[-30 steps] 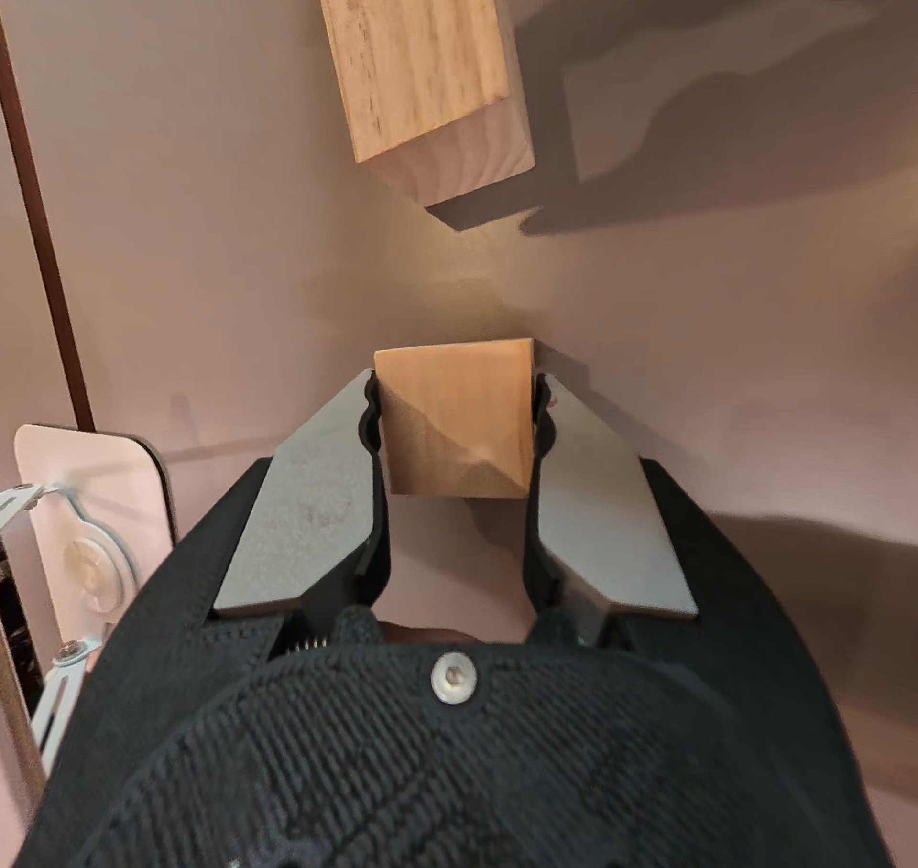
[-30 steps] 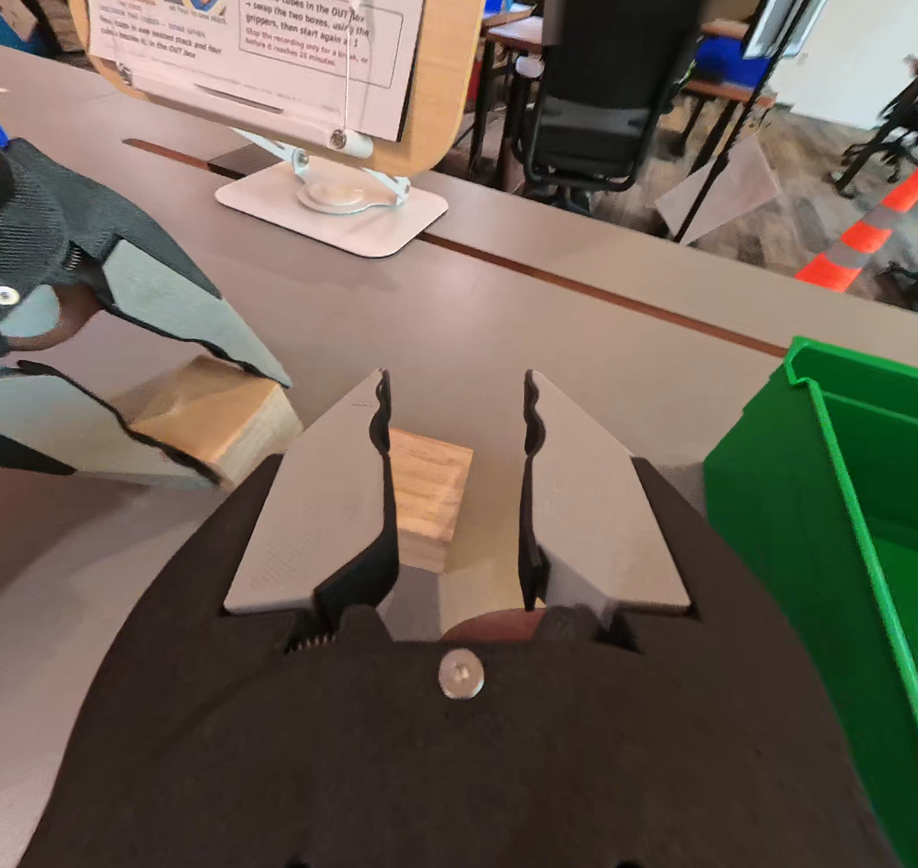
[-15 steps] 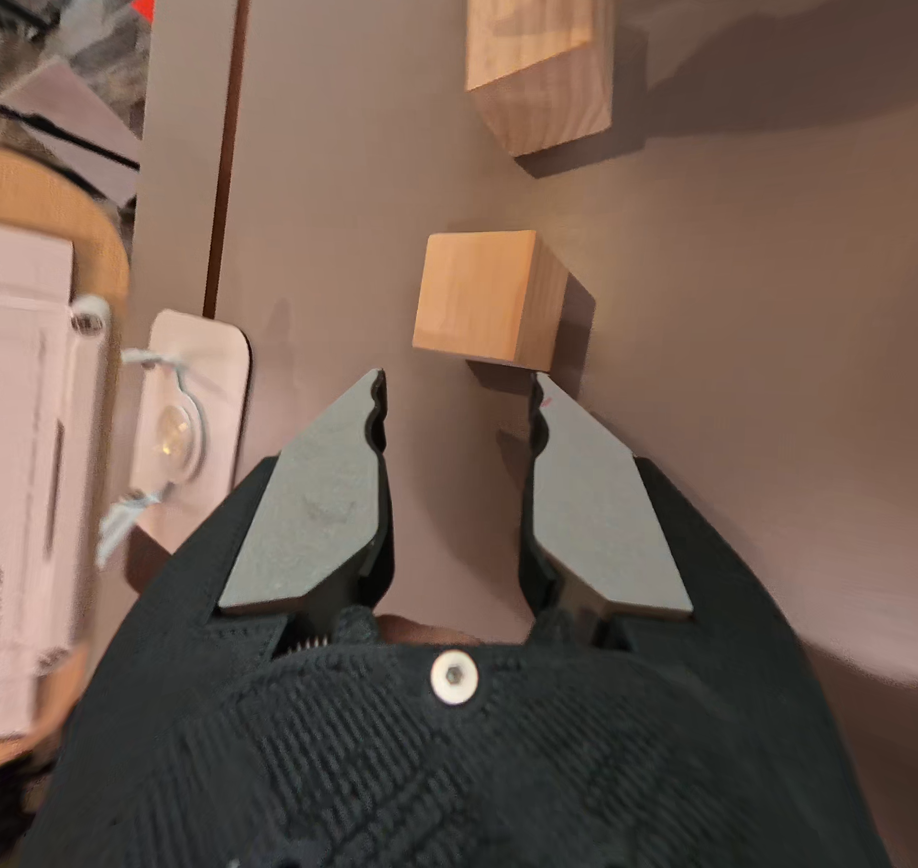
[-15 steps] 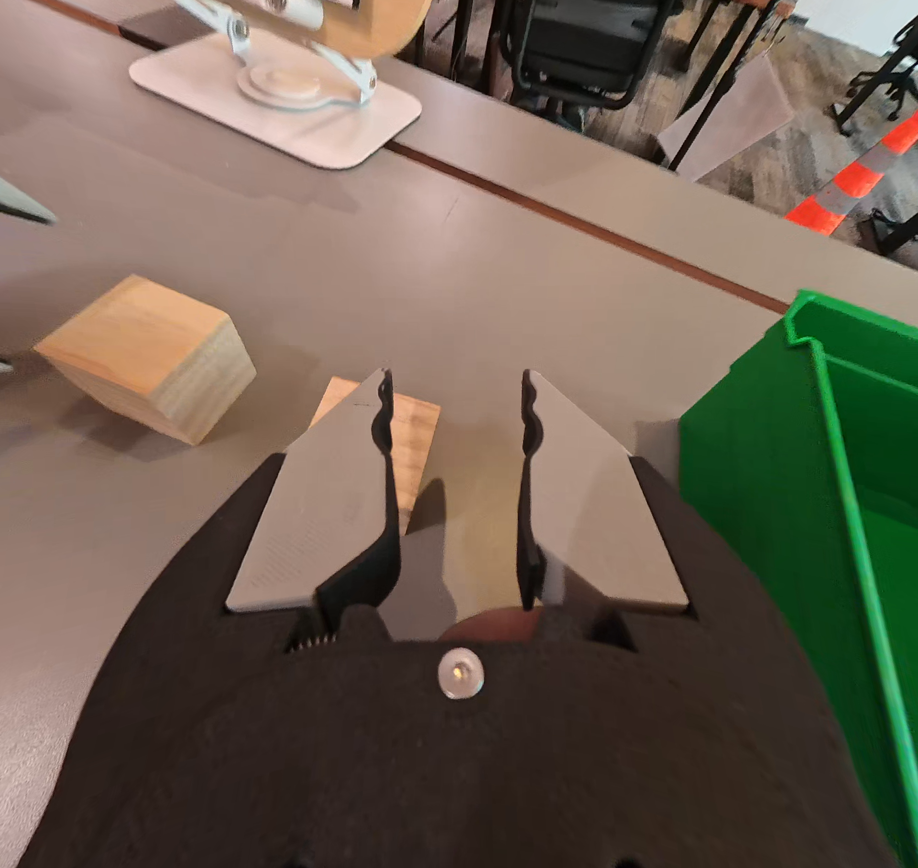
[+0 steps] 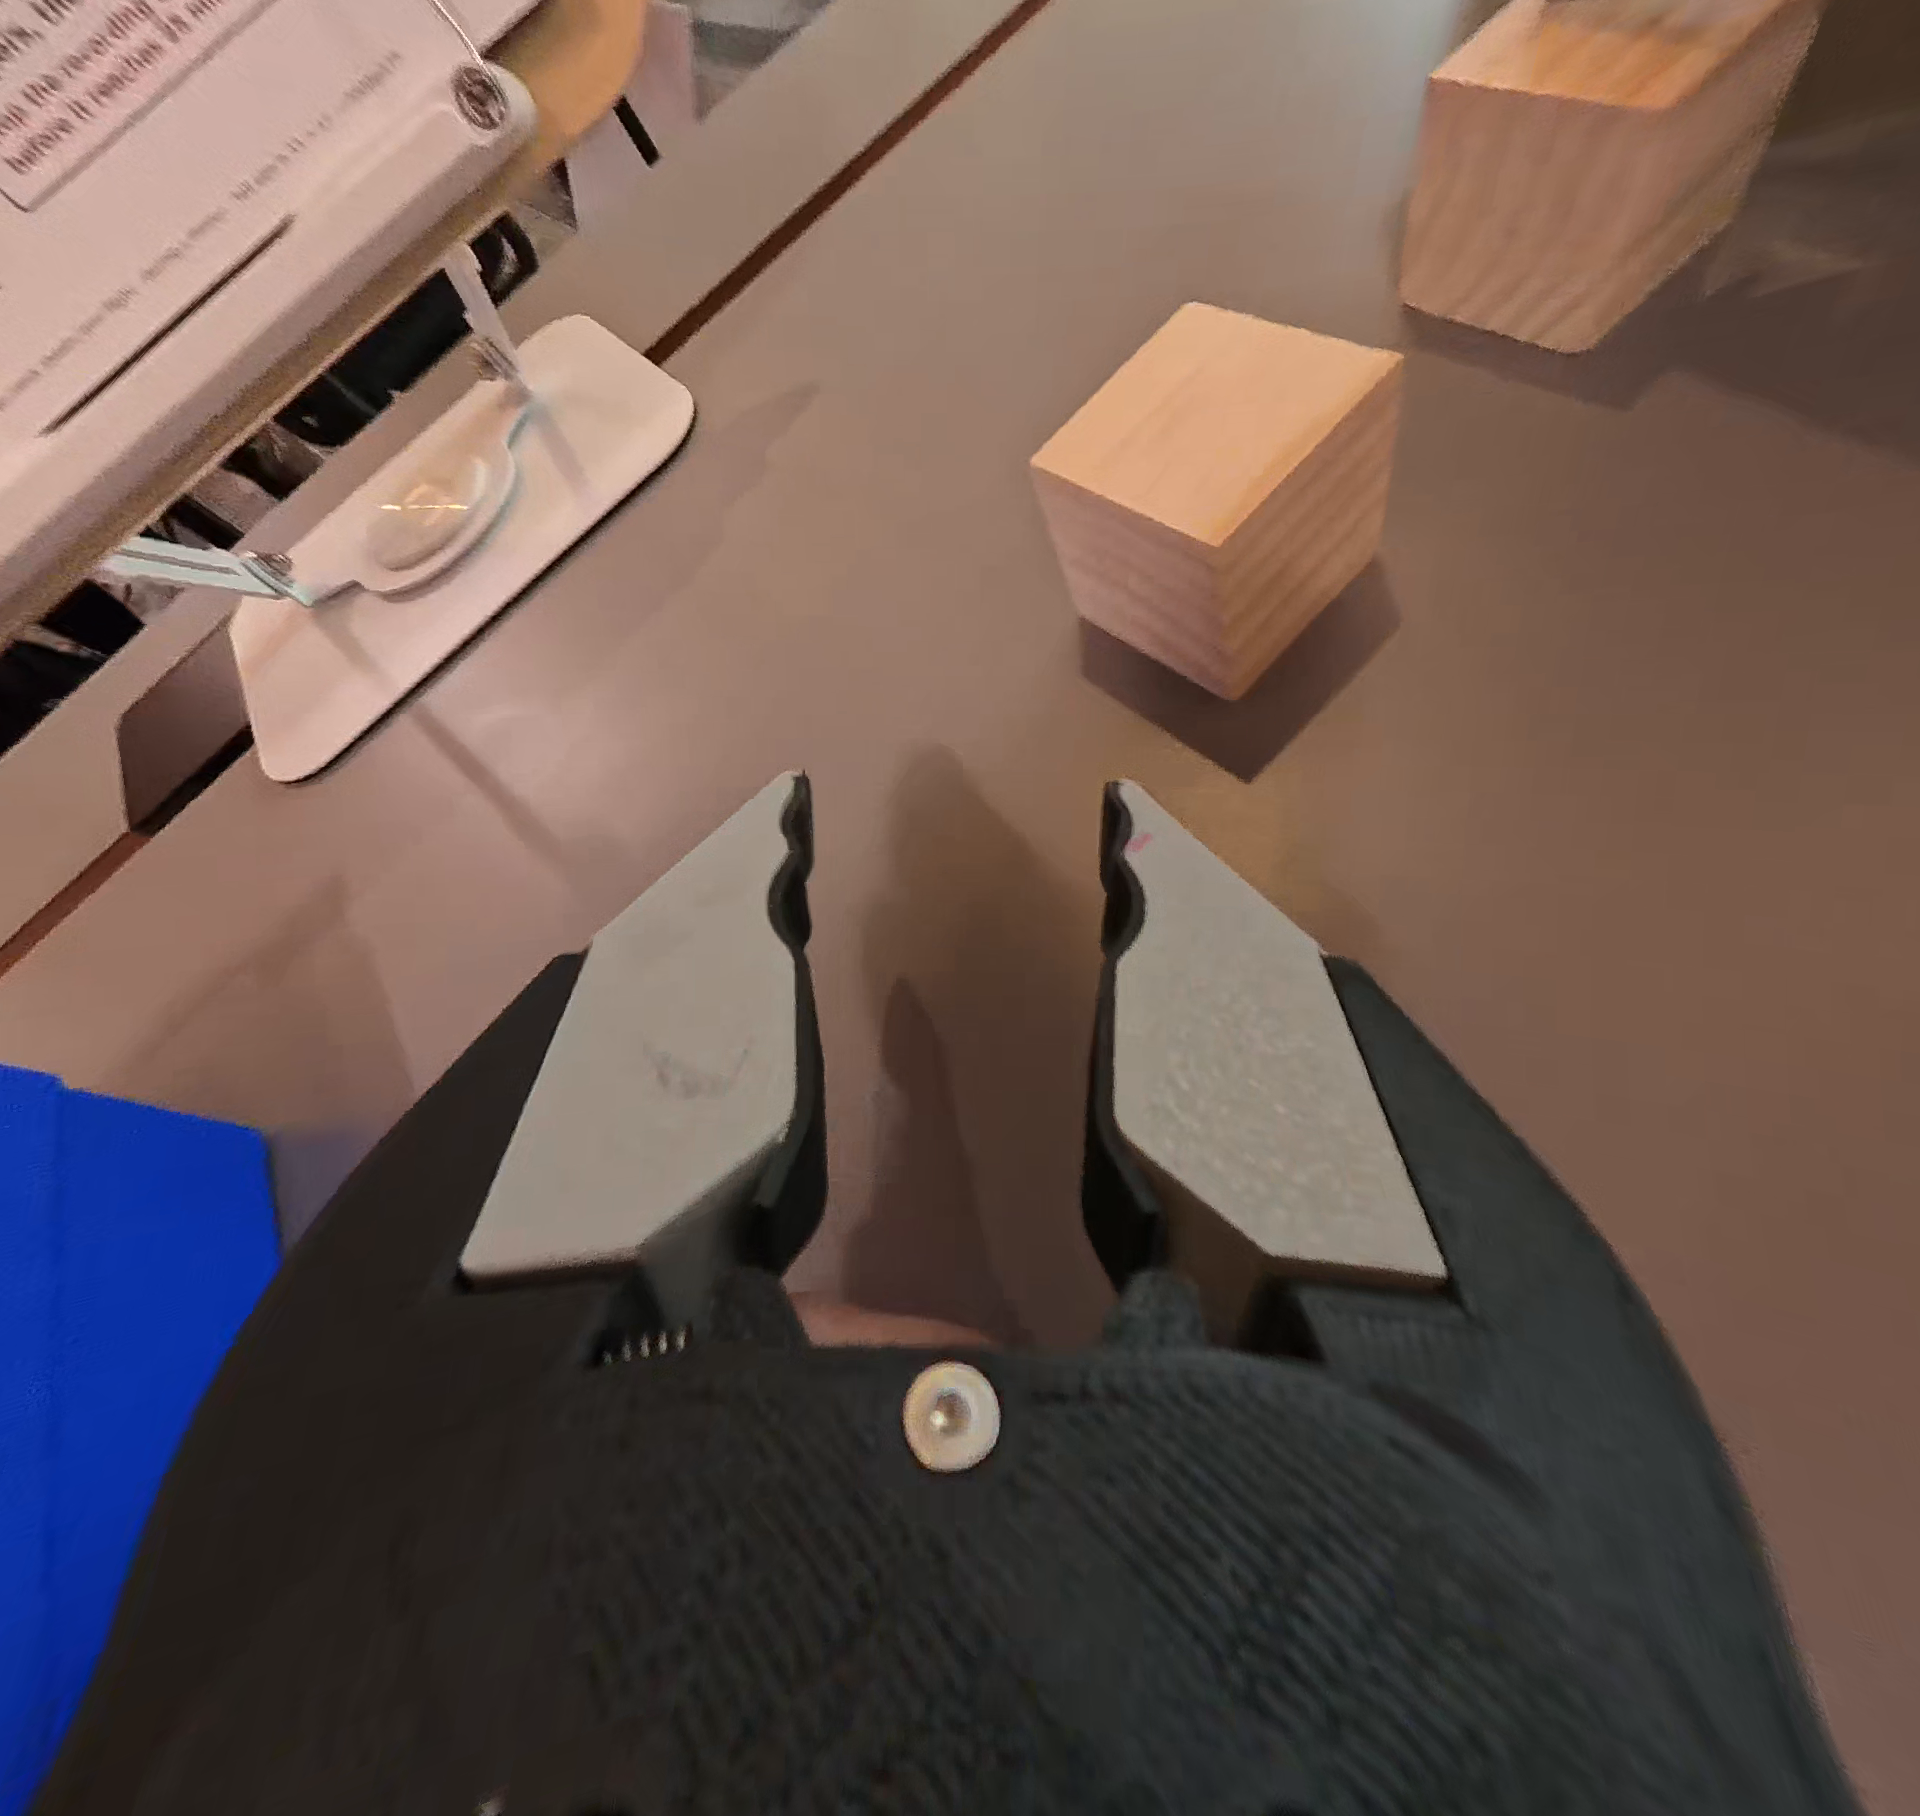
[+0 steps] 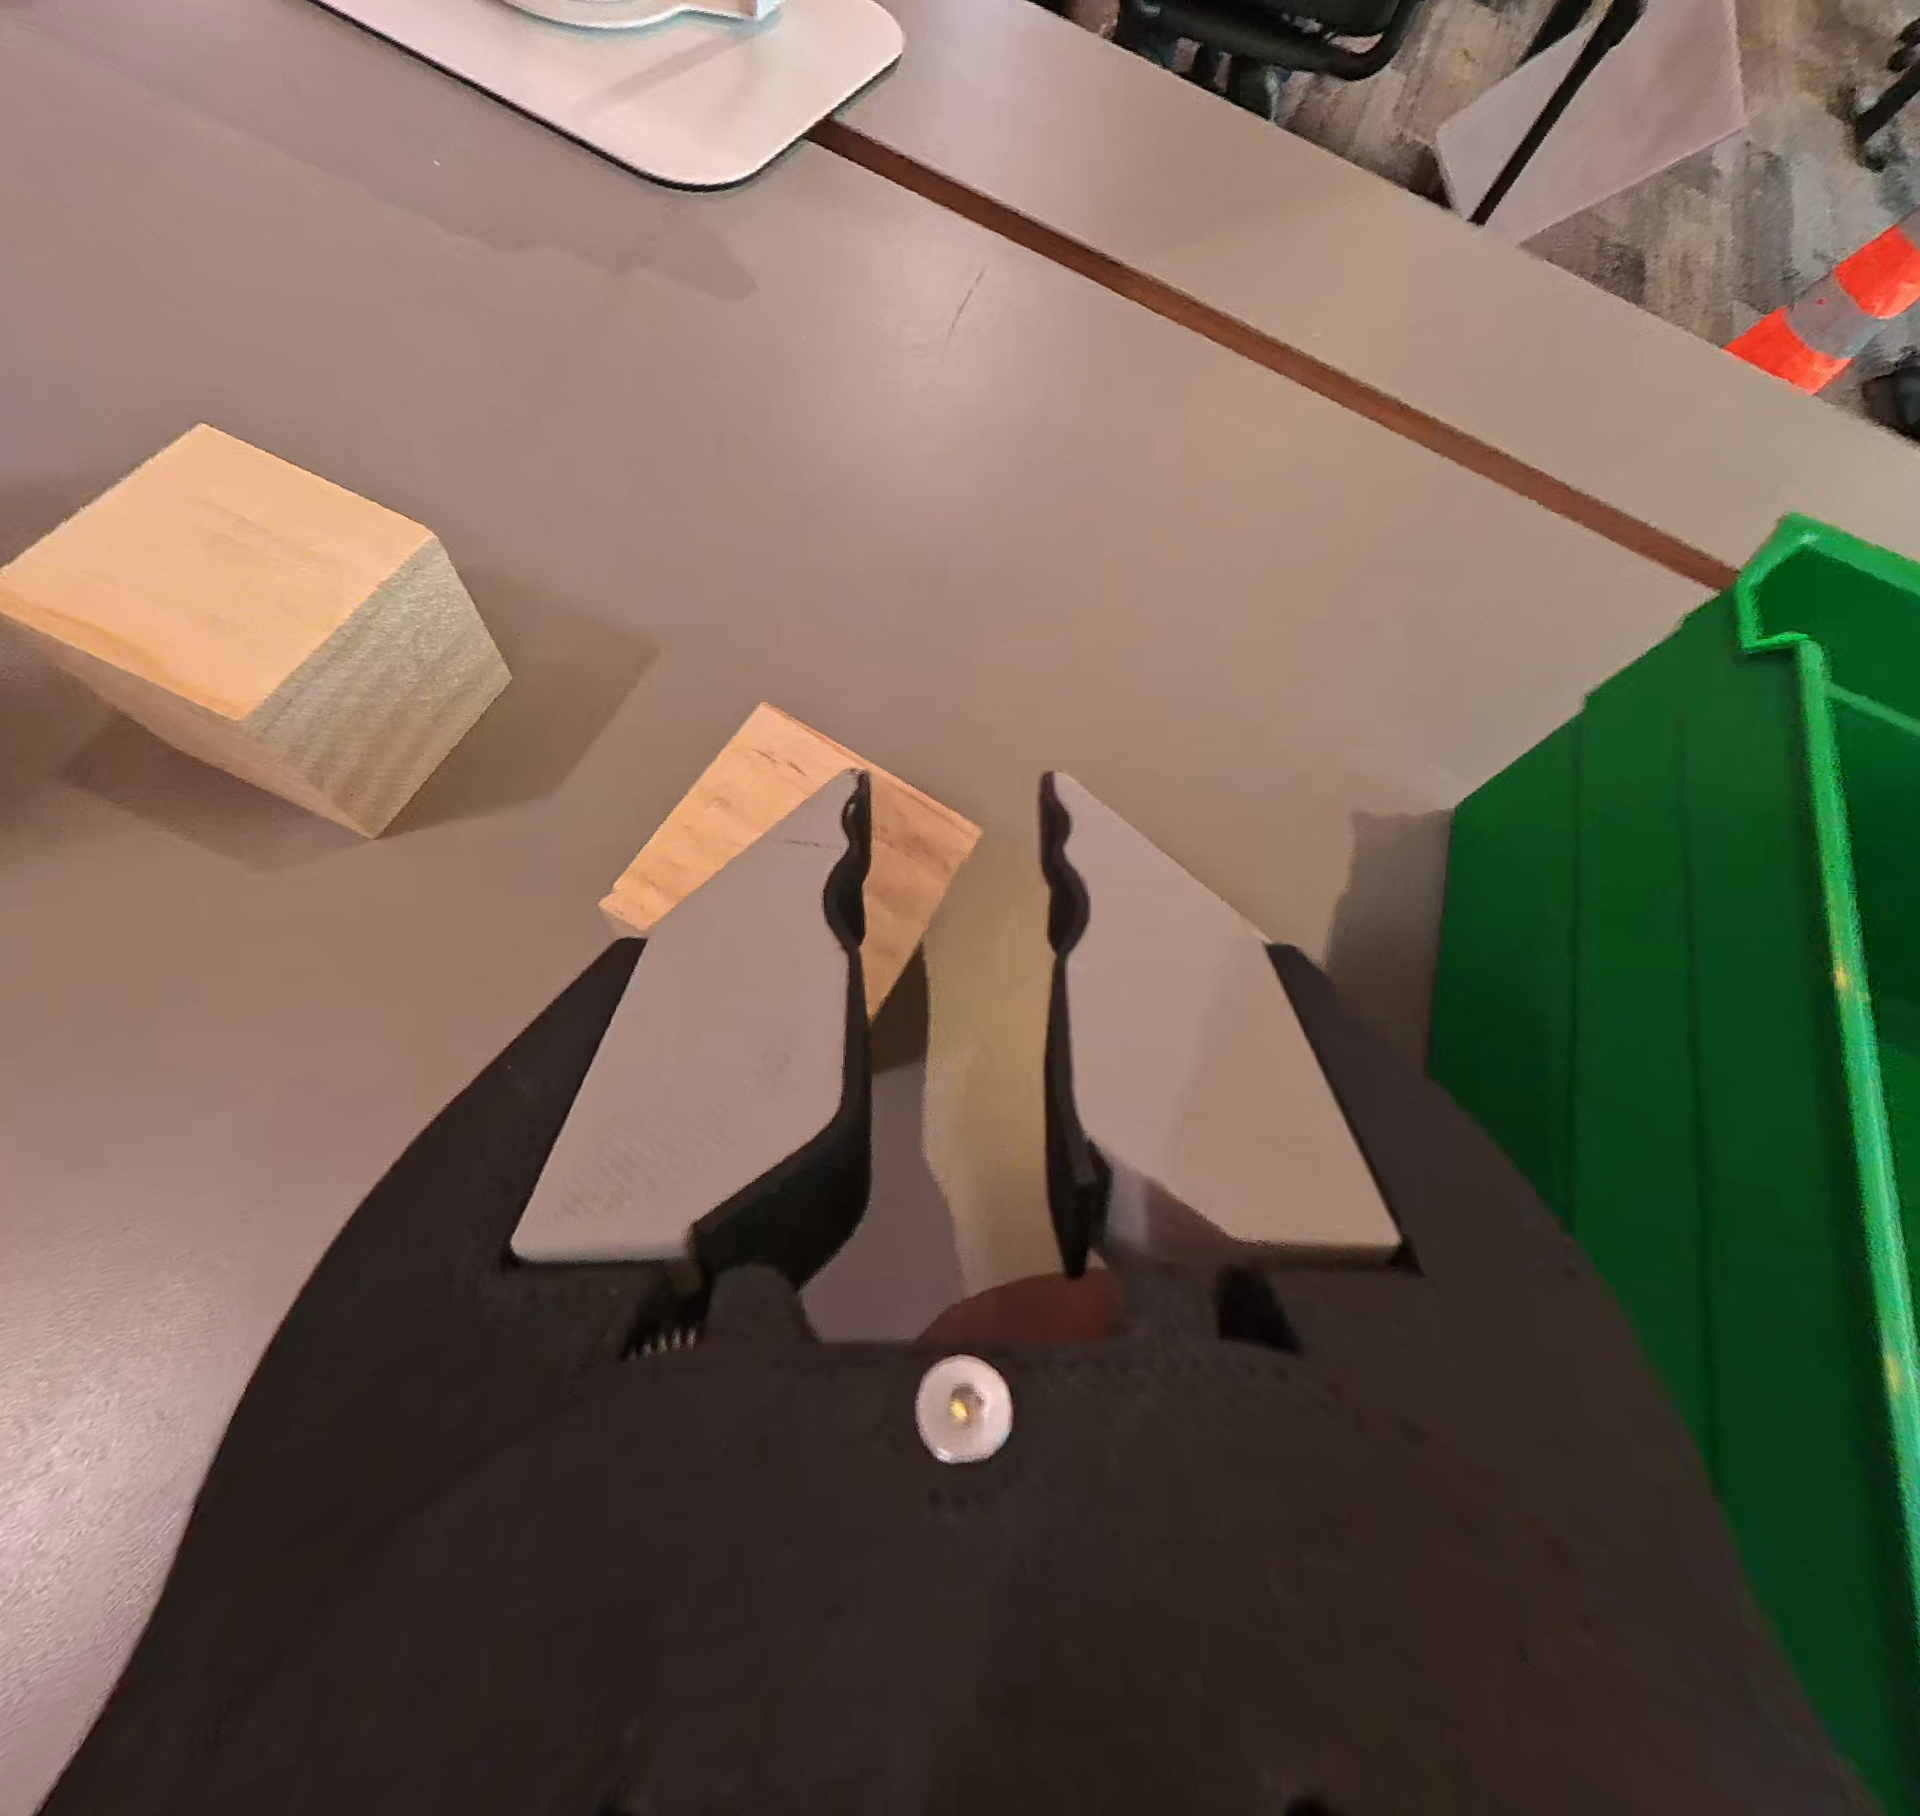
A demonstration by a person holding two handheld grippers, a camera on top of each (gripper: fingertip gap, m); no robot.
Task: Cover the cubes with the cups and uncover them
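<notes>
Broad grey-brown table (image 6: 1039, 478) bearing everything; green bin (image 6: 1662, 987) at its right edge, interior mostly cut off; blue bin corner (image 5: 114, 1351) at lower left of the left wrist view, contents hidden. White stand base (image 5: 468, 540) with a printed sheet at the far side. Two bare wooden cubes: nearer-left cube (image 5: 1226, 488) standing apart on the table, second cube (image 6: 790, 862) partly hidden beneath the right gripper's left finger. No cups anywhere in view, so covering apparently not begun, uncovering likewise ahead. Left gripper (image 5: 956, 800) spread wide, nothing between the pads. Right gripper (image 6: 951, 795) narrower, bare too, cube below rather than between.
</notes>
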